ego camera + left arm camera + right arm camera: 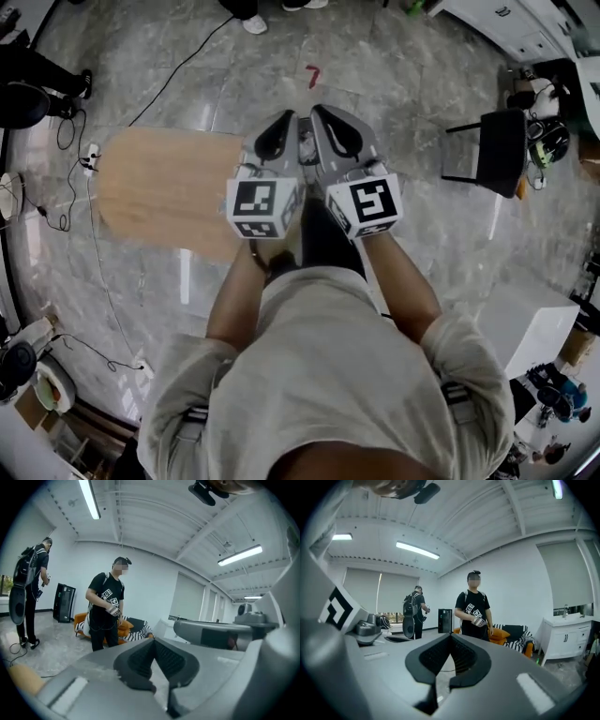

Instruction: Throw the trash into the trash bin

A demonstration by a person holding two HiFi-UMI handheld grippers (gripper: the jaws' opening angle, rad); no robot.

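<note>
My left claw (277,139) and right claw (337,136) sit pinched shut, empty, side by side off the bench's (159,187) right edge — probably just parked, nothing to carry in view.

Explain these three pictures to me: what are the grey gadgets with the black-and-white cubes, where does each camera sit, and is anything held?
There is no robot: a person carries two hand-held grippers, each with two jaws. The head view comes from a camera on that person's head, looking down. In it the left gripper and right gripper sit side by side above the stone floor, each carrying a patterned cube that is part of it. To their left in that view stands a wooden table, bare where it shows. The two gripper views come from cameras riding on the grippers. They look along the jaws across the room, toward a person in black and an orange sofa. Both pairs of jaws are closed with nothing between them.
</note>
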